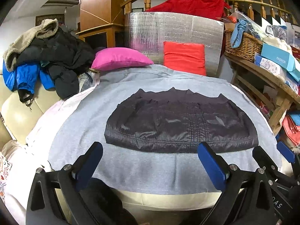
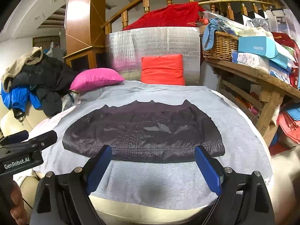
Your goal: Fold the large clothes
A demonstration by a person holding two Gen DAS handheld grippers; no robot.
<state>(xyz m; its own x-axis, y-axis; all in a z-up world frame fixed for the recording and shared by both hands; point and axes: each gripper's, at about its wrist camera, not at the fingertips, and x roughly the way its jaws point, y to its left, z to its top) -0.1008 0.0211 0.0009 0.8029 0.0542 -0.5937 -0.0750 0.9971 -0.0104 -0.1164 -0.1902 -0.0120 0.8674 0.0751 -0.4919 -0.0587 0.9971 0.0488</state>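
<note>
Both my tongs, left [image 1: 150, 166] and right [image 2: 152, 166], gape wide, empty; quilted dark garment [image 1: 178, 120] flat on grey sheet [image 1: 90, 116], near corners hidden.

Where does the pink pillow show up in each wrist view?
Left wrist view: the pink pillow lies upper left of centre, at the far edge of the grey cloth, beside the pile of dark jackets.
Right wrist view: the pink pillow sits further left, about mid-height, again at the cloth's far edge.
Shared landmark: the red pillow standing against the silver panel, to the right of the pink one.
</note>
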